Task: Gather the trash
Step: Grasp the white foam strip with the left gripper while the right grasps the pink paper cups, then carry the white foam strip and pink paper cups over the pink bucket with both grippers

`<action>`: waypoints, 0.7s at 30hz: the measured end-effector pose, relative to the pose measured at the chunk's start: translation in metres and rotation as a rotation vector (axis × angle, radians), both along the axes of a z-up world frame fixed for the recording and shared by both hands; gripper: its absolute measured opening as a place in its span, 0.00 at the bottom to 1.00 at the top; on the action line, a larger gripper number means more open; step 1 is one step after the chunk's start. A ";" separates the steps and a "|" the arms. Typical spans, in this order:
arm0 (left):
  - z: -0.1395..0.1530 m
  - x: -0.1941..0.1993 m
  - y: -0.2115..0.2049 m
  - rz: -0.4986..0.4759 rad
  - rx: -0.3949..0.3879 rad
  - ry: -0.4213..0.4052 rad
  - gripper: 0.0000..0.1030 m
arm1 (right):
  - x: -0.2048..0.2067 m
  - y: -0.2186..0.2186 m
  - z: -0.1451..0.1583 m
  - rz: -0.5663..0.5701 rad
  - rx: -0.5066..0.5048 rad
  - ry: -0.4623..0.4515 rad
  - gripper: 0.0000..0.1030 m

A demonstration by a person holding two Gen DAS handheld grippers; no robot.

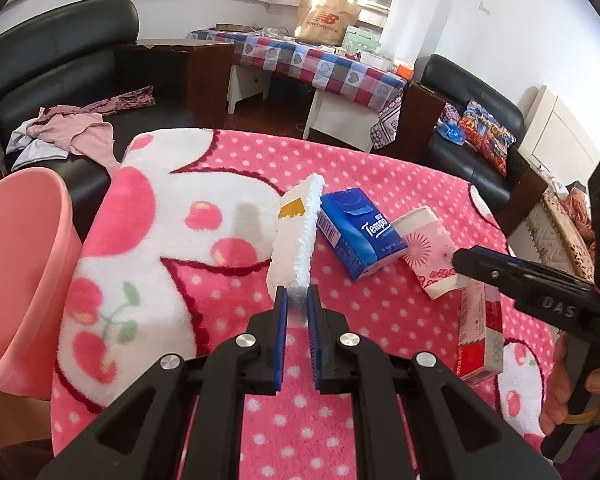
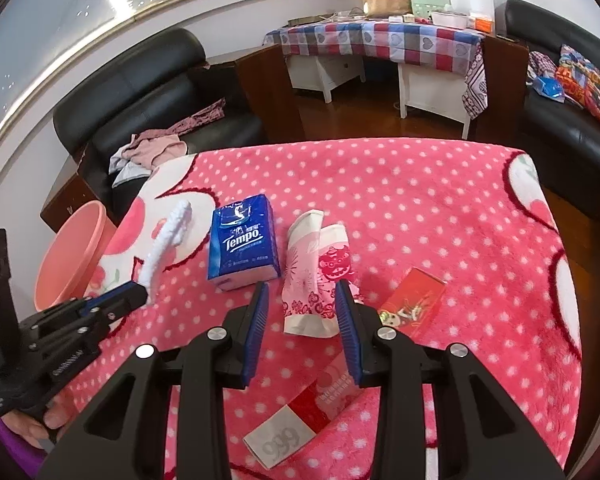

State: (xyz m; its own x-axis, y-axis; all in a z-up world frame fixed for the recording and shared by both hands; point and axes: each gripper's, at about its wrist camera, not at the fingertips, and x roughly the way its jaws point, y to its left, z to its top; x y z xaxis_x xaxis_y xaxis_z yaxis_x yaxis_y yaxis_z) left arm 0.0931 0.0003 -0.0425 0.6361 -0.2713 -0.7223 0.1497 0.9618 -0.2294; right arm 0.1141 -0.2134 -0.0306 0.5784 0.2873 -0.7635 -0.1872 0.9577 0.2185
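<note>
My left gripper [image 1: 297,294] is shut on a white foam piece [image 1: 296,236] and holds it up above the pink dotted blanket [image 1: 380,168]; it also shows in the right wrist view [image 2: 166,244]. My right gripper [image 2: 302,290] is open, its fingers on either side of a crushed pink paper cup [image 2: 318,276], just above it. A blue Tempo tissue pack [image 2: 242,250], a red packet [image 2: 412,306] and a red-and-white 999 box [image 2: 304,416] lie on the blanket. A pink bin [image 1: 20,280] stands at the table's left edge.
Black sofas with clothes [image 1: 72,128] stand to the left and a black armchair [image 1: 476,128] to the right. A checkered table [image 1: 320,64] with a paper bag stands behind.
</note>
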 end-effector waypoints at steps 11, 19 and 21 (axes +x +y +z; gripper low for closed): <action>0.006 -0.008 0.008 0.010 -0.021 -0.017 0.09 | 0.006 0.004 -0.007 -0.003 -0.051 0.023 0.19; 0.011 -0.012 0.011 0.015 -0.028 -0.029 0.09 | 0.005 0.001 -0.006 -0.013 -0.025 0.015 0.08; 0.014 -0.015 0.013 0.019 -0.033 -0.034 0.09 | 0.002 -0.001 0.000 -0.022 -0.017 -0.003 0.08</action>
State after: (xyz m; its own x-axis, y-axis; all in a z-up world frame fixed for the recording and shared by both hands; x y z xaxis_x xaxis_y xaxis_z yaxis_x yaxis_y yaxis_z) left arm 0.0786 0.0133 -0.0281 0.6655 -0.2823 -0.6909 0.1402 0.9565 -0.2558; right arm 0.1162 -0.2144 -0.0307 0.5868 0.2613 -0.7664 -0.1670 0.9652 0.2011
